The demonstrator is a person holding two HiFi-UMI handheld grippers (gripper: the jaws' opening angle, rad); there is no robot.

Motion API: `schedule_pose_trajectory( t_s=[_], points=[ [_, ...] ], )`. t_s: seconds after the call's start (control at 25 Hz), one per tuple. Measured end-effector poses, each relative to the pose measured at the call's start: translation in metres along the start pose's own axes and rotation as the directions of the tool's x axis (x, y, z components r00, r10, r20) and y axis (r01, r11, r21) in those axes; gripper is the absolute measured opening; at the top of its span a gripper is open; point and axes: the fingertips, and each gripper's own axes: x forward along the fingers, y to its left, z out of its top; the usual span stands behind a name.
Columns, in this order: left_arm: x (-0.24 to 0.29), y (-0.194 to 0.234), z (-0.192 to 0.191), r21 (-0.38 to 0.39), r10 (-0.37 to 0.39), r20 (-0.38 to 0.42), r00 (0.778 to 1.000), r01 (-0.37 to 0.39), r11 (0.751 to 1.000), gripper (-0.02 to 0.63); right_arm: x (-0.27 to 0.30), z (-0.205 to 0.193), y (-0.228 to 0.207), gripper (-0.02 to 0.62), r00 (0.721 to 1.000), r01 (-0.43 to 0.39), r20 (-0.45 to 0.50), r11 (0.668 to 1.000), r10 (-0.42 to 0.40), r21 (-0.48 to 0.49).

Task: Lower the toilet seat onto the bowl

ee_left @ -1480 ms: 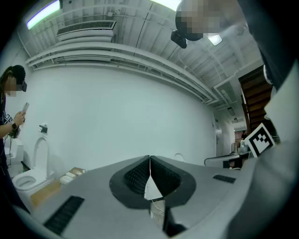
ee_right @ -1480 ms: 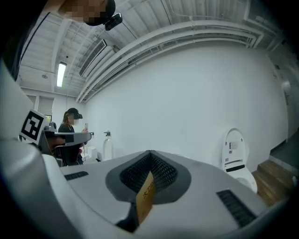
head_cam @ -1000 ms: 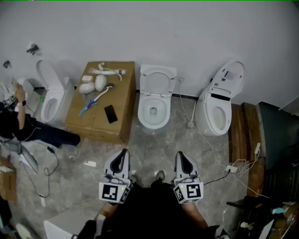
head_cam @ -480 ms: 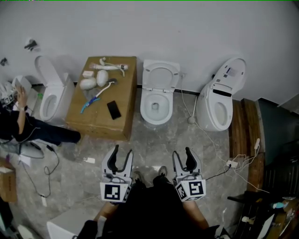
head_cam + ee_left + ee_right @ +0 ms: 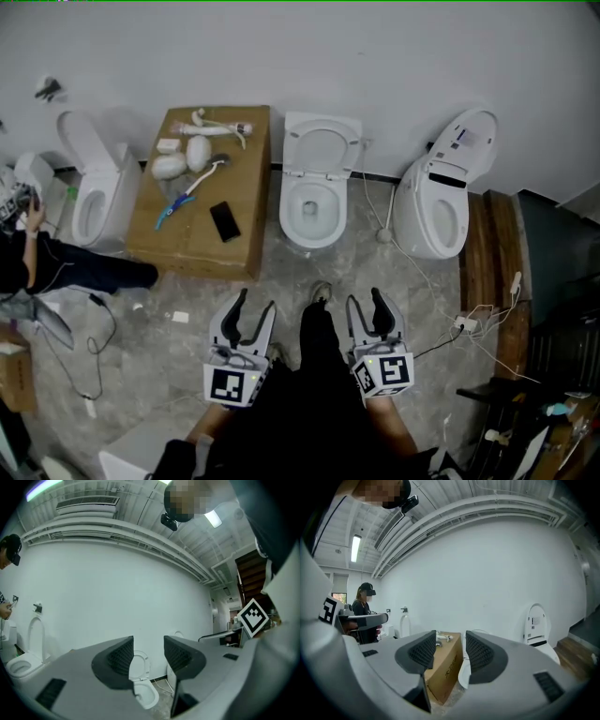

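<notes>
While the toilet seat stands raised | long axis upright | bowl uncovered

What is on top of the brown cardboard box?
A black phone, a blue-handled brush, two white oval pieces and a white hose lie on the brown cardboard box. Its inside is hidden.

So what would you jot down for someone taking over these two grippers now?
Left gripper: open, empty, held low.
Right gripper: jaws closing slightly, nothing between them.
Middle white ceramic toilet: its white seat stands raised against the wall, above the bowl.
Done: nothing yet.
To do: step closer, take the seat, lower it onto the bowl.
</notes>
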Motion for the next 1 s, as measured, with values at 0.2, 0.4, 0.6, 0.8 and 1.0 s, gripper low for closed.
schedule_pose_trajectory(
  t_s=[0.2, 0.4, 0.6, 0.8, 1.0],
  points=[
    [0.066, 0.024, -0.003, 0.029, 0.024, -0.017, 1.000, -0.024, 0.999, 0.196, 0.069, 0.010, -0.030, 0.215, 0.999, -0.043, 0.001, 0.999, 0.043, -0.005],
    [0.162, 0.037, -0.003, 0.050, 0.036, -0.054, 0.998, -0.033, 0.998, 0.196, 0.152, 0.040, -0.081, 0.215, 0.996, -0.091, -0.004, 0.995, 0.091, -0.040],
    [0.243, 0.047, 0.000, 0.047, 0.068, -0.065, 0.996, -0.065, 0.997, 0.196, 0.221, 0.064, -0.135, 0.215, 0.990, -0.140, -0.019, 0.989, 0.140, -0.053],
    [0.312, 0.060, -0.007, 0.062, 0.072, -0.101, 0.992, -0.066, 0.996, 0.196, 0.281, 0.077, -0.181, 0.215, 0.985, -0.169, -0.040, 0.983, 0.166, -0.071],
    [0.366, 0.075, -0.024, 0.080, 0.041, -0.160, 0.986, -0.029, 0.996, 0.196, 0.330, 0.071, -0.215, 0.208, 0.984, -0.166, -0.078, 0.983, 0.160, -0.079]
  ],
)
